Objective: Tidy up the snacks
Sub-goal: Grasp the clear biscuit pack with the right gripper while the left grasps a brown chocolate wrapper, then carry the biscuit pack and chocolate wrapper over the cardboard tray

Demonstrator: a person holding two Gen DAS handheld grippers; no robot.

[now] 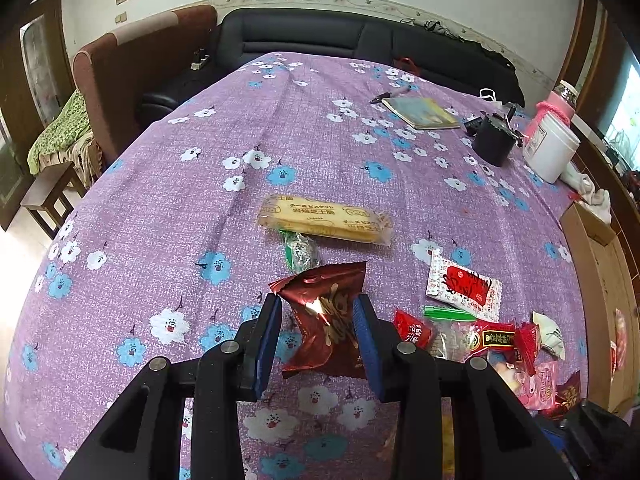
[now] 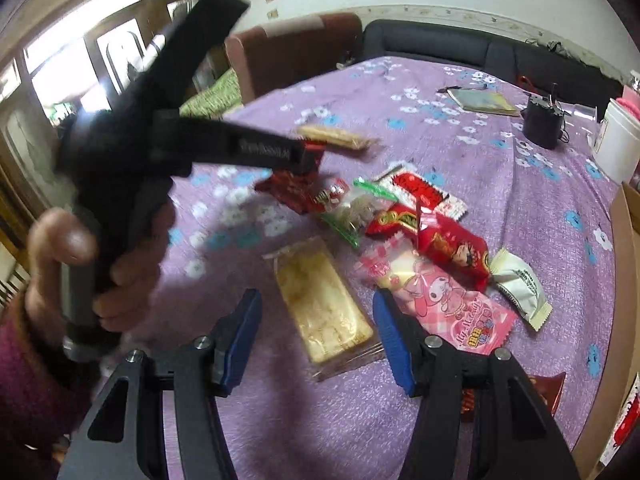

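Note:
My left gripper (image 1: pixel 319 302) is shut on a dark red snack packet (image 1: pixel 332 344), crumpled between its blue pads above the purple flowered tablecloth (image 1: pixel 160 208). A long biscuit pack (image 1: pixel 324 220) and a small green-wrapped candy (image 1: pixel 300 250) lie just beyond it. In the right wrist view a hand (image 2: pixel 60 248) holds the left gripper (image 2: pixel 308 156) over the same packet (image 2: pixel 292 190). My right gripper (image 2: pixel 316 298) is open, its fingers either side of a clear yellow biscuit pack (image 2: pixel 324 312) without touching it. A pink packet (image 2: pixel 440 300) lies by its right finger.
A heap of red, white and clear snack packets (image 2: pixel 420 220) lies mid-table. At the far right stand a notebook (image 1: pixel 420 112), a black cup (image 1: pixel 494 140) and a white tub (image 1: pixel 550 148). A cardboard box (image 1: pixel 600 272) borders the right edge. A dark sofa (image 1: pixel 320 36) is behind.

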